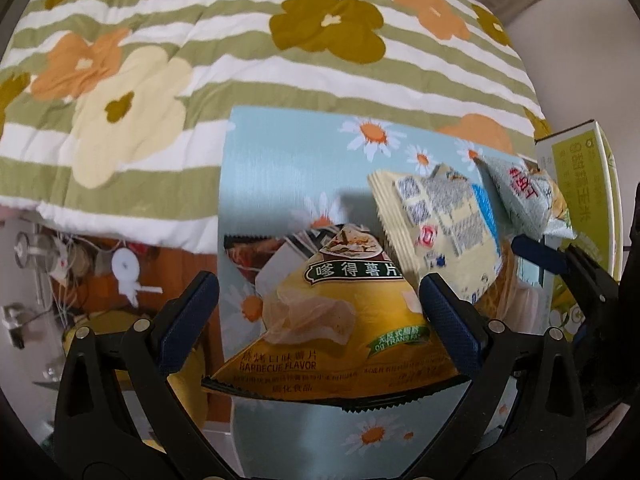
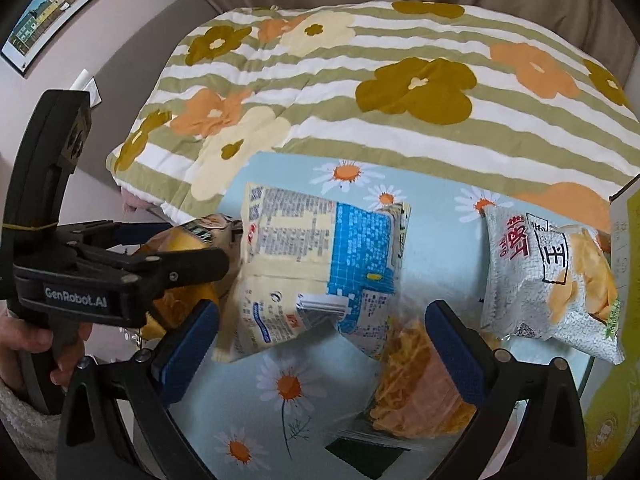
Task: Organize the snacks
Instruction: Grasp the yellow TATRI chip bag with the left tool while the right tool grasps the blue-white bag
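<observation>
The left gripper (image 1: 318, 304) has its blue-padded fingers spread wide on either side of a yellow chip bag (image 1: 336, 320) marked "BARBECUE FLAVOR"; neither pad touches the bag, so the jaws are released with nothing held. The bag lies at the near left edge of a small table (image 1: 280, 160) covered in pale blue daisy-print cloth. In the right wrist view this same gripper comes in from the left, held by a hand (image 2: 28, 344) in a fuzzy pale sleeve (image 2: 24, 420), with the yellow bag just behind its tips. The right gripper (image 2: 320, 344) is likewise parted and grips nothing; between its fingers lies a clear pack of orange noodle-like snack (image 2: 412, 380), not touched by either pad as far as can be seen. A cream and blue pack (image 2: 320, 268), printed side down, rests tilted across the middle of the table, overlapping the noodle snack's upper end. A silver chip bag (image 2: 548, 280) sits well to the right, near a green box (image 2: 628, 272) at the table's right edge. Beyond the table lies a green-striped quilt (image 2: 360, 80) with large flowers, and a framed picture (image 2: 60, 4) hangs on the wall at upper left.
</observation>
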A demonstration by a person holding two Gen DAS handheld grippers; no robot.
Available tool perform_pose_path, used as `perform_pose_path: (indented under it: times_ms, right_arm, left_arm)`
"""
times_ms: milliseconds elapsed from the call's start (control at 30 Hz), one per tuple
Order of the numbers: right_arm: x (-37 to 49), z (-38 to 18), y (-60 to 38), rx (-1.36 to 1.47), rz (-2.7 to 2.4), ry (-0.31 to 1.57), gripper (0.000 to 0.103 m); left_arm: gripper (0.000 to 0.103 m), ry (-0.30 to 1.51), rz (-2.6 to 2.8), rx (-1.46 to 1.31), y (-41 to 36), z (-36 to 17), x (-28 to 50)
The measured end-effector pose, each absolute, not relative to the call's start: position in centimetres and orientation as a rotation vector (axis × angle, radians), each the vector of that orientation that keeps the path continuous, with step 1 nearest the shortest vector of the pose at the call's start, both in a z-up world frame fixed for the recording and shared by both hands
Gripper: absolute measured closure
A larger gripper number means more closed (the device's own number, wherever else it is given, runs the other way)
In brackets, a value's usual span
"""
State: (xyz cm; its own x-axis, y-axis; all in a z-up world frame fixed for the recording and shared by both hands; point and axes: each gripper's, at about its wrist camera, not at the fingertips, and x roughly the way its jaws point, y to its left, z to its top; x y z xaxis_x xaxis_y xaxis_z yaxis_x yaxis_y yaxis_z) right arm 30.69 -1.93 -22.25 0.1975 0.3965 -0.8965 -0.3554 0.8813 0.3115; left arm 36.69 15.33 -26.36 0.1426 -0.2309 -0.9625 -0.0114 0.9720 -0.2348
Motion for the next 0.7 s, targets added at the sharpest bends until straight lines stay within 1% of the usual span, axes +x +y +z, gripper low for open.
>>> perform_pose_path:
  times_ms: [267,333,367,400,433,533,600,633,700]
  right_arm:
    - [31.2,-22.8,-2.6,0.044,0.571,1.284,0.000]
    - [31.5,-23.0,-2.7,0.056,0.575,1.294,0.000]
    - [31.6,-23.0,-2.8,0.063,0.575,1.297,0.000]
    - [31.7,-23.1,-2.8,0.071,0.577,1.299,0.000]
    - [31.9,-23.1,-2.8,0.085,0.580,1.305,0.000]
    - [32.4,-23.3,-2.7,0.131,0.585,1.316,0.000]
    - [32.7,-23.5,-2.4,0.152,0.582,1.322,0.000]
    - [32.9,-23.6,-2.3,0.161,0.583,1.326,0.000]
    - [33.1,-23.7,-1.9,0.169,0.586,1.331,0.000]
  left_arm:
    - [0.003,1.458,-0.131,-0.187,15.6,-27.4,34.9]
    - [0.005,1.470,-0.131,-0.190,15.6,-27.9,34.6]
    - [0.010,1.475,-0.133,-0.195,15.6,-28.1,34.5]
    - [0.017,1.483,-0.136,-0.202,15.6,-28.4,34.3]
    - [0.021,1.491,-0.139,-0.202,15.5,-28.8,34.1]
    - [0.024,1.503,-0.137,-0.178,15.2,-29.4,33.6]
    - [0.032,1.501,-0.142,-0.166,15.0,-29.6,33.3]
    - [0.033,1.494,-0.142,-0.161,15.0,-29.6,33.2]
    - [0.039,1.479,-0.143,-0.149,15.0,-29.5,33.0]
